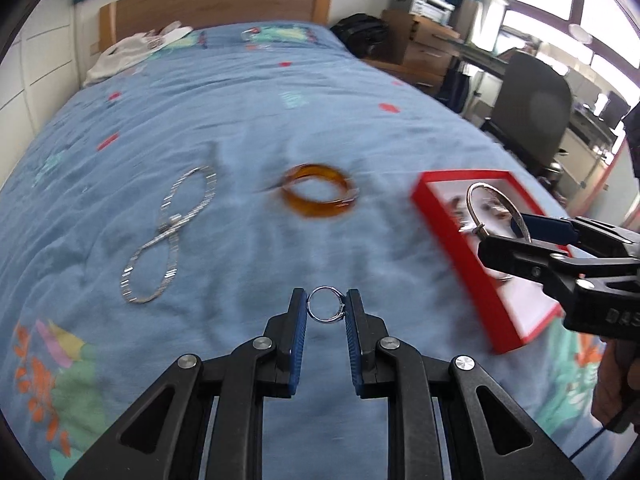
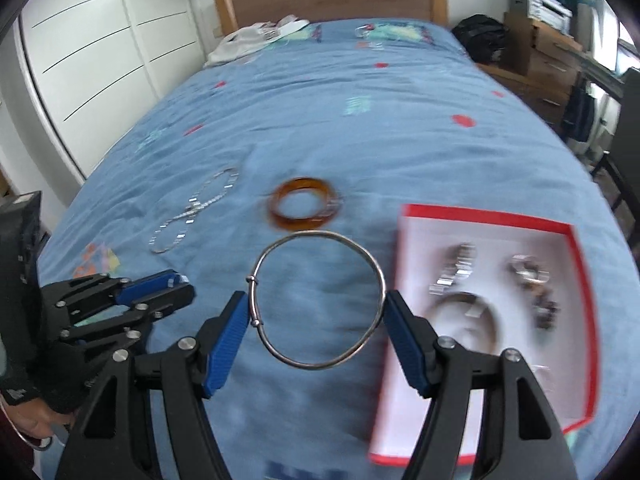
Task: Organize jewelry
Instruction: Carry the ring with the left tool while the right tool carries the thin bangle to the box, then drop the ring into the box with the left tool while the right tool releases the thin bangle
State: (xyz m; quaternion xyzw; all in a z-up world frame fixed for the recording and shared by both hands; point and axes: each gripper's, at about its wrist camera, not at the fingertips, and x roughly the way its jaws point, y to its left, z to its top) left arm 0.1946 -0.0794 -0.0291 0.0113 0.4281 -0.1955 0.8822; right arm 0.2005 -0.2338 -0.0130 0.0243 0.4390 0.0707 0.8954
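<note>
Left gripper pinches a ring; right gripper clamps a bangle above the bed, beside the box

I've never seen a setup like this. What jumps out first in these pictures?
Two black grippers with blue pads each hold jewelry above a blue bedspread: the left gripper pinches a small silver ring, and the right gripper clasps a large silver bangle. On the bedspread beyond lie an amber bangle and a silver chain; a red-rimmed box of jewelry sits to the right.
</note>
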